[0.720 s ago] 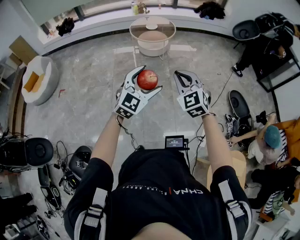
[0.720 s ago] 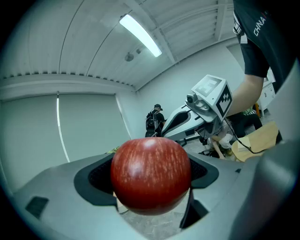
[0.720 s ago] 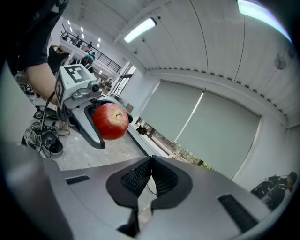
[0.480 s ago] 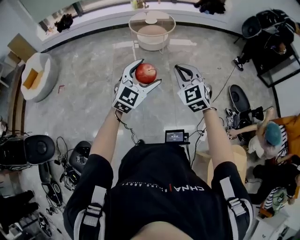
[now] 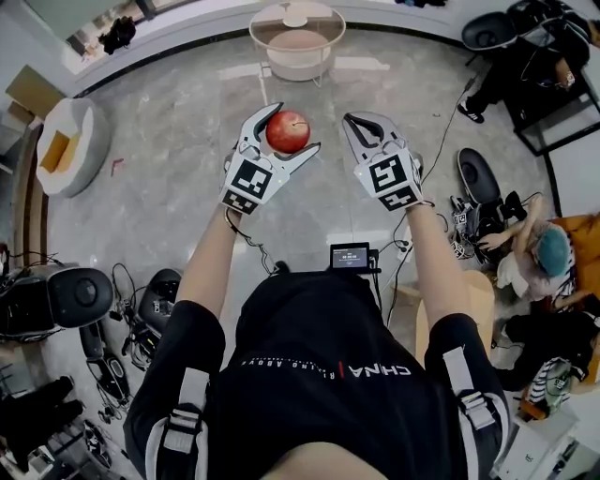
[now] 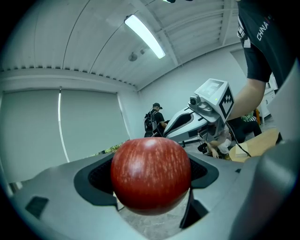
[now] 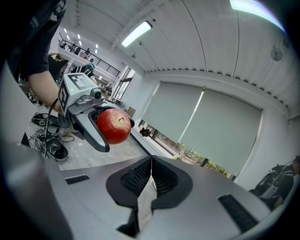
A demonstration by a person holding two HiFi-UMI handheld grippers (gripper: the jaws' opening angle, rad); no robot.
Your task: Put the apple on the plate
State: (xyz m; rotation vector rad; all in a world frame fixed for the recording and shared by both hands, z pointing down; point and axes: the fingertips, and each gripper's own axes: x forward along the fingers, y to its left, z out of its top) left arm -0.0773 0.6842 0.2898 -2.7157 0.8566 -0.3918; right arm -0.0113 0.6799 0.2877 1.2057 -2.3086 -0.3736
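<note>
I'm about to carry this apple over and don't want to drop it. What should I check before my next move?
1. Apple gripped by the left gripper: ok, a pad presses on each side of it.
2. Right gripper shut with nothing between its jaws: ok.
3. Right gripper apart from the apple: ok, the head view shows a gap between them.
4. Round table in sight ahead: ok, at the top of the head view.
5. Plate located: cannot tell. A small white thing lies on the table, but it is too small to name.
</note>
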